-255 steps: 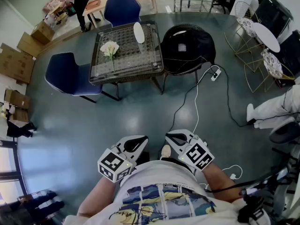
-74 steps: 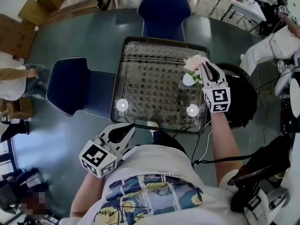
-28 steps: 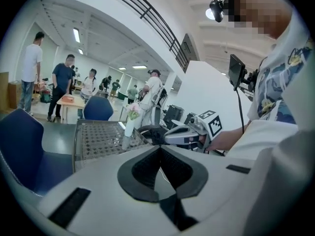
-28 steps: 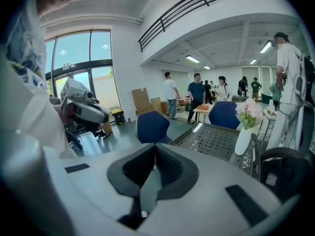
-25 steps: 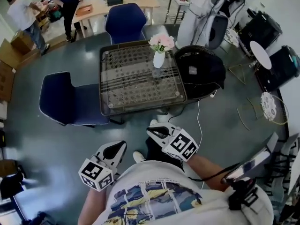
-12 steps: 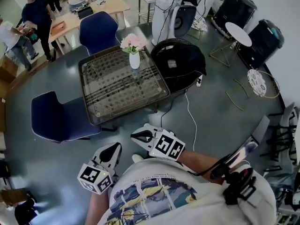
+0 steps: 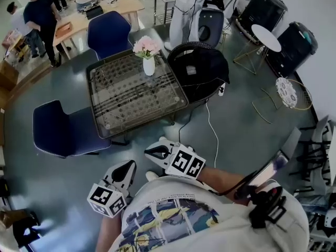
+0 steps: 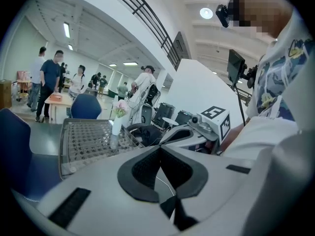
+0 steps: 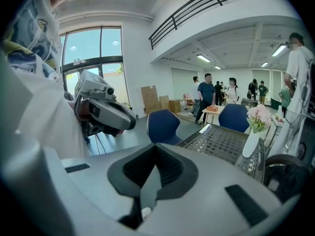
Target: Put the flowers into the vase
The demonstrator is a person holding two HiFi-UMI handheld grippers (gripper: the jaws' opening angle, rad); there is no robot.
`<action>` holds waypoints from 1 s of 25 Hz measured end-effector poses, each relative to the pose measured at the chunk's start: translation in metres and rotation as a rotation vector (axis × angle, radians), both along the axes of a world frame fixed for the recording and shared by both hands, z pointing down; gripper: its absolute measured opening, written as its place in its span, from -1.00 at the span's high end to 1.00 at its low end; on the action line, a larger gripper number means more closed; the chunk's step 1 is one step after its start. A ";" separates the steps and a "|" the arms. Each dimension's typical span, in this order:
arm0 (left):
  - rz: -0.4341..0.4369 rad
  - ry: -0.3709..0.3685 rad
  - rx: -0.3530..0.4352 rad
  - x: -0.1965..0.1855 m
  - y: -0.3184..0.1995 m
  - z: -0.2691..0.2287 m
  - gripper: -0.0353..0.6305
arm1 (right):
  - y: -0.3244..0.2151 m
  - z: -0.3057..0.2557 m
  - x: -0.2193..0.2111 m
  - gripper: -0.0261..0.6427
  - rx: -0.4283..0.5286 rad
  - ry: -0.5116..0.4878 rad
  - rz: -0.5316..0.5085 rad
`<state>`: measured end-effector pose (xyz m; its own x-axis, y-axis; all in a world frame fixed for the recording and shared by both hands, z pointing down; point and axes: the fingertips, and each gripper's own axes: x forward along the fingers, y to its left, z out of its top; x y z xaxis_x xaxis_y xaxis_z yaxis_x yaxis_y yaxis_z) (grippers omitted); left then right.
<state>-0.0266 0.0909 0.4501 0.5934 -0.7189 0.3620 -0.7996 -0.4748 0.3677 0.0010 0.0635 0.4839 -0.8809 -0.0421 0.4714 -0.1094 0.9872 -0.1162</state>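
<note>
Pink flowers (image 7: 146, 46) stand in a white vase (image 7: 149, 66) at the far edge of the glass-topped table (image 7: 131, 96). Both grippers hang close to my body, well short of the table. My left gripper (image 7: 127, 168) is shut with nothing in it, and its jaw tips meet in the left gripper view (image 8: 160, 149). My right gripper (image 7: 156, 152) is also shut and empty (image 9: 155, 146). The vase (image 8: 116, 124) and flowers (image 8: 119, 107) show far ahead in the left gripper view. In the right gripper view the vase (image 9: 251, 144) and flowers (image 9: 259, 116) are at the right.
Blue chairs stand behind the table (image 7: 109, 33) and at its left (image 7: 58, 130). A black round chair (image 7: 199, 70) is at its right, with a white cable (image 7: 210, 121) on the floor. People (image 7: 39, 12) stand at the back left. A small round table (image 7: 265, 35) stands at the back right.
The flowers lay on the table at first, then my right gripper held them at the vase. Now they stand in it and both grippers are back at my body.
</note>
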 end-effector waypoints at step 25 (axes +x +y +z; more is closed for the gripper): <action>0.010 0.011 -0.024 -0.003 -0.002 0.012 0.87 | -0.008 0.012 -0.001 0.89 -0.004 0.009 0.013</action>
